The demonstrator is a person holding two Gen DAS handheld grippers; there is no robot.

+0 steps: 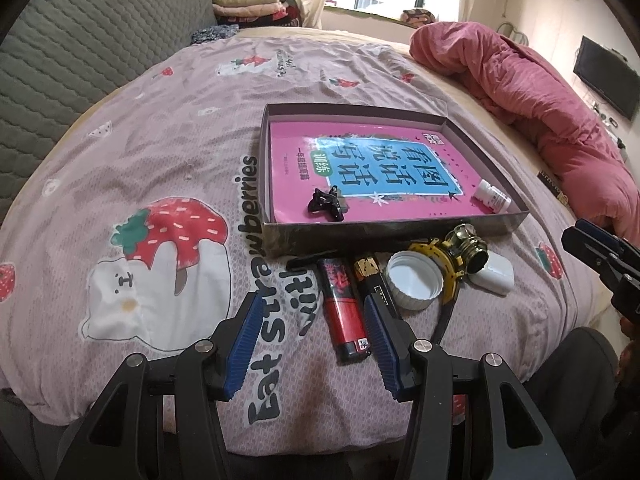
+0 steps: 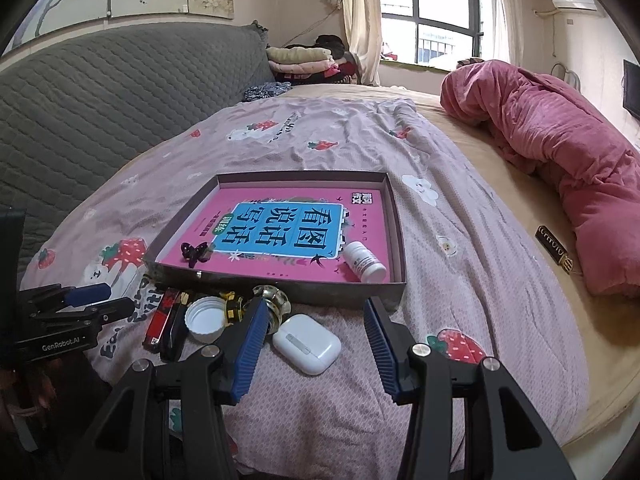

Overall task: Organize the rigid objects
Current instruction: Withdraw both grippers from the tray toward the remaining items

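A shallow box [image 1: 396, 233] [image 2: 280, 285] on the bed holds a pink book, a black hair claw [image 1: 326, 204] [image 2: 194, 254] and a white pill bottle [image 1: 494, 198] [image 2: 366, 266]. In front of it lie a red lighter [image 1: 344, 312] [image 2: 160, 316], a black lighter [image 1: 370, 276] [image 2: 176, 328], a white cap [image 1: 414, 280] [image 2: 206, 318], a gold headlamp [image 1: 460, 256] [image 2: 272, 300] and a white earbuds case [image 1: 494, 276] [image 2: 308, 342]. My left gripper [image 1: 312, 308] [image 2: 120, 298] is open, with the red lighter between its fingers, untouched. My right gripper [image 2: 316, 312] [image 1: 576, 234] is open around the earbuds case.
The pink strawberry-print sheet [image 1: 160, 160] covers the bed. A rolled pink quilt [image 2: 560, 160] lies along the right side, with a dark labelled strip [image 2: 554, 248] beside it. A grey quilted headboard [image 2: 100, 112] rises at the left.
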